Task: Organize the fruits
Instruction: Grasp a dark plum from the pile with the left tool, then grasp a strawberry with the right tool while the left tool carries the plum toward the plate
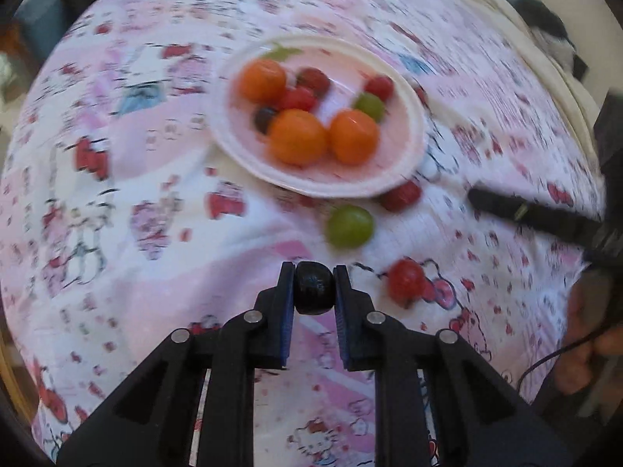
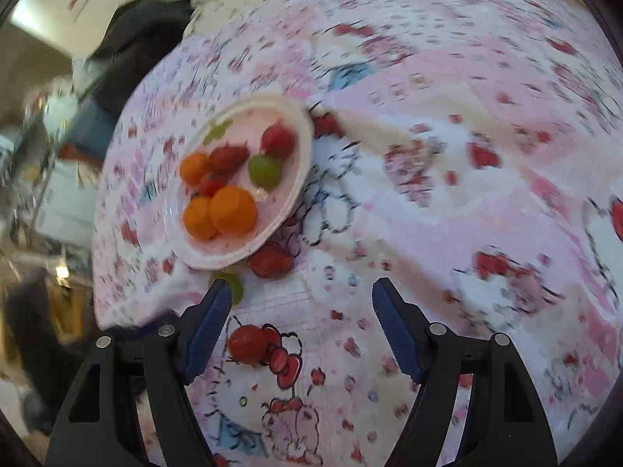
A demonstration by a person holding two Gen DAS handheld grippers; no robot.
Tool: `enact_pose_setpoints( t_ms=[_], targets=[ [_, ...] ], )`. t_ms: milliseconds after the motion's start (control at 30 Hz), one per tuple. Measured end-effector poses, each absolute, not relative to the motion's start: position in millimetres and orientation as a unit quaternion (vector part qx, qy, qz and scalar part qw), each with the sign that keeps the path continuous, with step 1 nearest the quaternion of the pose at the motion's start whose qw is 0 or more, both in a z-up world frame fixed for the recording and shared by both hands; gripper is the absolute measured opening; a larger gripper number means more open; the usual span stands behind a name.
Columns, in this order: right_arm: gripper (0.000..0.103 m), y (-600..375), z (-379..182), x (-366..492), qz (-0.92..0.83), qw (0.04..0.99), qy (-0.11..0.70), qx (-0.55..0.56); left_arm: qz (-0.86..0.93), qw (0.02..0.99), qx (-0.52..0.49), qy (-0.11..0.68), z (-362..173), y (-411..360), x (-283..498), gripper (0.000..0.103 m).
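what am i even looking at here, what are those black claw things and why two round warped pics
The black claws are hand-held grippers, one in each of a person's hands. Each carries a wide-angle camera looking along its fingers, hence the round, warped pictures. One picture comes from the left gripper, the other from the right gripper.

Both look down on a pink cartoon-print cloth. On it sits a white plate holding small orange, red, green and dark fruits. Beside the plate, on the cloth, lie a green fruit, a red fruit at the rim and another red fruit nearer the grippers.

The left gripper is shut on a small dark fruit. The right gripper is open and holds nothing.
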State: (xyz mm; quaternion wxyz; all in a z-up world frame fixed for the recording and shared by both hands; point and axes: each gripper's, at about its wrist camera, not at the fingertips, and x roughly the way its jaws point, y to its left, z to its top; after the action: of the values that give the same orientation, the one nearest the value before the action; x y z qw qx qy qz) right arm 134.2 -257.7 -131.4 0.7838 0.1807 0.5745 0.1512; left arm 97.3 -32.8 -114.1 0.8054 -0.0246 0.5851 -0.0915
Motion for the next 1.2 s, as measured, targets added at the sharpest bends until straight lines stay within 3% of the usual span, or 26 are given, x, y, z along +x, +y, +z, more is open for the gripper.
enact_pose_setpoints(
  t_ms=[300, 433, 733, 800, 867, 1200],
  targets=[
    [0.076, -201, -148, 141, 0.222, 0.825, 0.519, 0.041, -0.087, 0.813, -0.062, 0.573, -102, -8, 104, 0.015],
    [0.054, -192, -161, 148, 0.231, 0.816, 0.529, 0.011, -0.088, 0.812, -0.079, 0.571, -99, -10, 112, 0.015],
    [0.052, -181, -171, 156, 0.233, 0.816, 0.528, -0.013, -0.079, 0.813, -0.085, 0.571, -98, -8, 119, 0.015],
    [0.047, -176, -172, 156, 0.234, 0.817, 0.527, -0.033, -0.075, 0.812, -0.085, 0.572, -100, -7, 119, 0.015],
    [0.034, -179, -171, 157, 0.231, 0.816, 0.528, -0.036, -0.072, 0.813, -0.085, 0.572, -100, -7, 120, 0.015],
    [0.033, -192, -160, 146, 0.240, 0.810, 0.535, -0.002, -0.066, 0.818, -0.087, 0.565, -95, -3, 119, 0.015]
  ],
)
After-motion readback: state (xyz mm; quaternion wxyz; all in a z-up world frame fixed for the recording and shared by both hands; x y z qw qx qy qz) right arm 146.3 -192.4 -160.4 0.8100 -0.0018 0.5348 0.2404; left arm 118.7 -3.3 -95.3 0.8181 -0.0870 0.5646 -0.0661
